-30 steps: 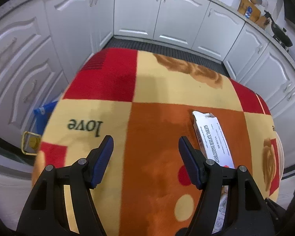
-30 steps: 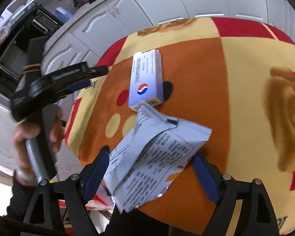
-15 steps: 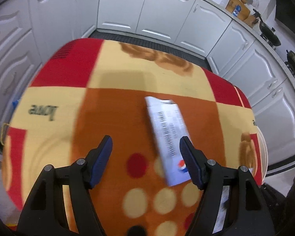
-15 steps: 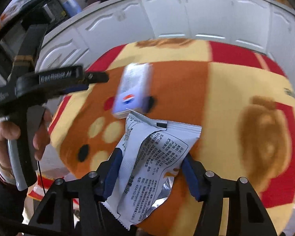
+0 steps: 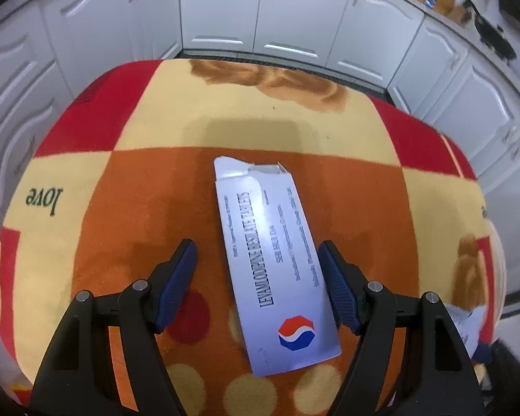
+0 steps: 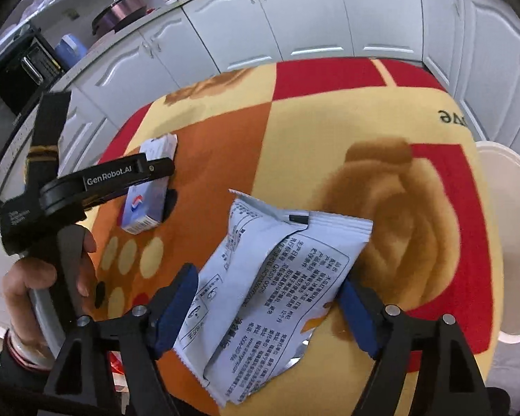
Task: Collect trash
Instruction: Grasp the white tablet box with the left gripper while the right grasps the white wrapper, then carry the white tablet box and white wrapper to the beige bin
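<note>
A white tablet box (image 5: pixel 277 263) with a red-and-blue logo lies flat on the patterned tablecloth (image 5: pixel 149 208). My left gripper (image 5: pixel 258 277) is open and straddles the box; the right pad sits close to its edge and the left pad stands clear. From the right wrist view the left gripper (image 6: pixel 163 173) hovers over that box (image 6: pixel 145 204). A torn white snack wrapper (image 6: pixel 277 284) lies between the fingers of my right gripper (image 6: pixel 265 298), whose jaws are opening. The wrapper's edges reach both pads without being squeezed.
A white plastic tub (image 6: pixel 506 242) stands just off the table's right edge. White kitchen cabinets (image 5: pixel 294 17) ring the table. A person's hand (image 6: pixel 34 277) holds the left gripper's handle. The wrapper's corner (image 5: pixel 464 319) shows at the lower right of the left wrist view.
The left gripper slid across until the tablet box lay between its fingers. The right gripper squeezed the wrapper half a second ago and has since widened again.
</note>
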Action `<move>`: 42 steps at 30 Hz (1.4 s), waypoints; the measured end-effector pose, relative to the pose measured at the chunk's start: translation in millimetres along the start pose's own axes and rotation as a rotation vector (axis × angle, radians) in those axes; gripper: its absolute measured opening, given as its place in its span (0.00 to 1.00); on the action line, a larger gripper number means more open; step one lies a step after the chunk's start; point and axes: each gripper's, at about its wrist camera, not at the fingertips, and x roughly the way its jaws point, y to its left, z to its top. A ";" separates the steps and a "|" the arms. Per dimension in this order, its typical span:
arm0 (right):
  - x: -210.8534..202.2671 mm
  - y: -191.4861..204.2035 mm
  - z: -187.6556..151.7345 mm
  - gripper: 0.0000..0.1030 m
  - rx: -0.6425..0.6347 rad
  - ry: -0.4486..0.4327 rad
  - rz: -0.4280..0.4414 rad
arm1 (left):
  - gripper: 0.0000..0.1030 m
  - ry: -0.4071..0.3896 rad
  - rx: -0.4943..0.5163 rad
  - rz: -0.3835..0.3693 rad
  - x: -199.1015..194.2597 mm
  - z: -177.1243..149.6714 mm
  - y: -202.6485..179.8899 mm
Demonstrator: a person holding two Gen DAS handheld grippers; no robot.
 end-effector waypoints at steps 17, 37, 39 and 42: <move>-42.7 2.2 5.8 0.53 -0.087 -0.130 0.022 | 0.43 -0.113 0.067 -0.093 -55.1 -15.7 -14.7; -112.3 -80.1 -6.6 0.53 0.027 -0.233 -0.077 | 0.43 -0.157 0.253 -0.153 -83.9 -40.6 -127.8; -118.7 -93.7 -8.9 0.53 0.049 -0.240 -0.092 | 0.43 -0.157 0.272 -0.160 -84.7 -42.1 -140.4; -126.3 -111.3 -11.8 0.53 0.077 -0.248 -0.110 | 0.43 -0.158 0.300 -0.171 -85.2 -43.9 -159.6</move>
